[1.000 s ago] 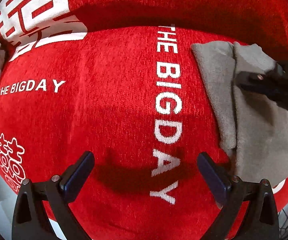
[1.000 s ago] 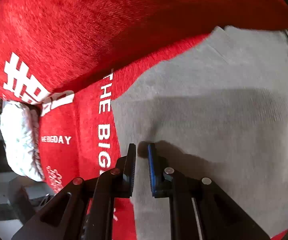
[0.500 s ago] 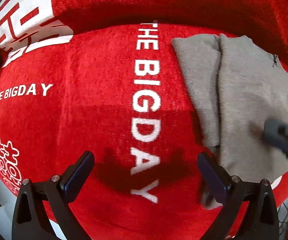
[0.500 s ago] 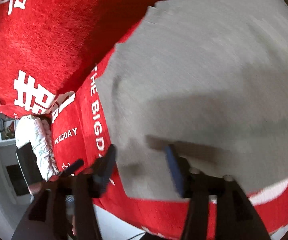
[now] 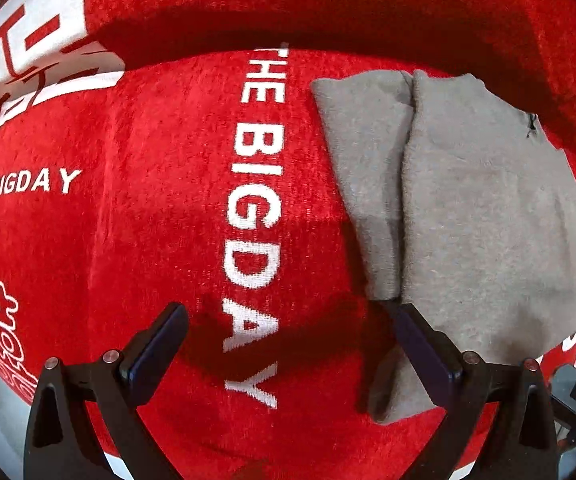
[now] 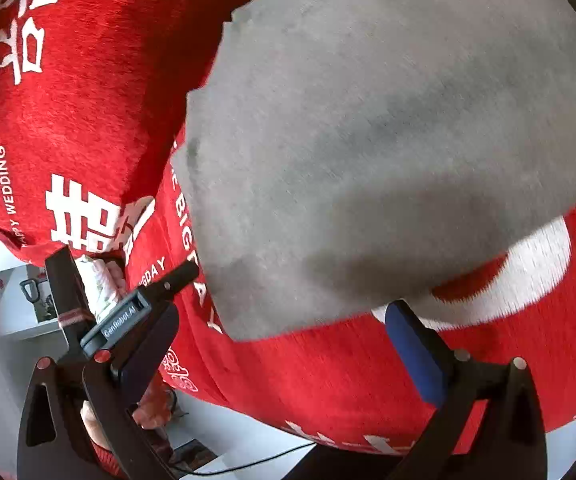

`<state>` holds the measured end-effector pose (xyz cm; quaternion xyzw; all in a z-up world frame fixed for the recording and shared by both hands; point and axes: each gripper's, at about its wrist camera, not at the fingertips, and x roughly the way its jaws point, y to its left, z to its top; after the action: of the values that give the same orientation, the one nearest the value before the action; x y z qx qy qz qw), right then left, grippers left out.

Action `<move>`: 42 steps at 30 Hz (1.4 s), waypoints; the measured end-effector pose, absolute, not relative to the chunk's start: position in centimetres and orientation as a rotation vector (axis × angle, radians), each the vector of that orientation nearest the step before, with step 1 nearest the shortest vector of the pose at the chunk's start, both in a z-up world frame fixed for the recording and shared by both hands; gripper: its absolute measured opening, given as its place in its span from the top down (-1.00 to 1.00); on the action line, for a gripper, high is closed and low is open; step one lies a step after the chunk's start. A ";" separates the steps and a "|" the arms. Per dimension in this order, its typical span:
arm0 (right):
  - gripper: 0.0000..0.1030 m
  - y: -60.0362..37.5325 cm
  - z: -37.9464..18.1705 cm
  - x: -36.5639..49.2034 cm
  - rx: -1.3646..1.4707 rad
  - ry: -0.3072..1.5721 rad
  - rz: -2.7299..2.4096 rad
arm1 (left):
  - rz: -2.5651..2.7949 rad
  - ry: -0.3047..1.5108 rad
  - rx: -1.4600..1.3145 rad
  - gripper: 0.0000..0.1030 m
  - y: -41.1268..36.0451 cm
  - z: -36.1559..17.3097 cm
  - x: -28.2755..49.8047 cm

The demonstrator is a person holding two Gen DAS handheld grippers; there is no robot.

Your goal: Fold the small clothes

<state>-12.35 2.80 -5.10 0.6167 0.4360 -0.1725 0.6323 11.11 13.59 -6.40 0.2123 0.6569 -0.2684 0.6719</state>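
Note:
A folded grey garment [image 5: 467, 208] lies flat on the red sofa seat, to the right of the white "THE BIGDAY" lettering. It fills most of the right wrist view [image 6: 367, 140]. My left gripper [image 5: 288, 344] is open and empty, low over the seat, with its right finger [image 5: 423, 344] at the garment's near left corner. My right gripper [image 6: 284, 344] is open and empty, just off the garment's near edge. The left gripper's body [image 6: 128, 316] shows in the right wrist view at the lower left.
The red sofa cover [image 5: 128, 200] with white lettering spans both views, with its backrest [image 5: 327, 4] behind. A white patterned cushion [image 6: 102, 284] lies at the seat's left end. The seat's front edge, the floor and a cable [image 6: 248, 464] are below.
My right gripper opened, let go of the grey garment and drew back to its near edge. My left gripper shifted right, closer to the garment's near left corner.

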 end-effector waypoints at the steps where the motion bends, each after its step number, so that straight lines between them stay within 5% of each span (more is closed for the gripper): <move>1: -0.99 2.9 -5.2 -12.6 1.419 0.998 -0.395 | -0.607 1.477 0.490 -1.00 13.4 -6.5 11.0; 42: -0.99 2.5 -8.2 -14.4 1.742 0.724 -0.352 | -0.681 1.577 0.298 -1.00 12.3 -7.6 11.6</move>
<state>-14.38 2.55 -8.21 0.7435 0.3089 -0.1503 0.5738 11.57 12.35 -7.56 0.1309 0.6925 -0.2989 0.6434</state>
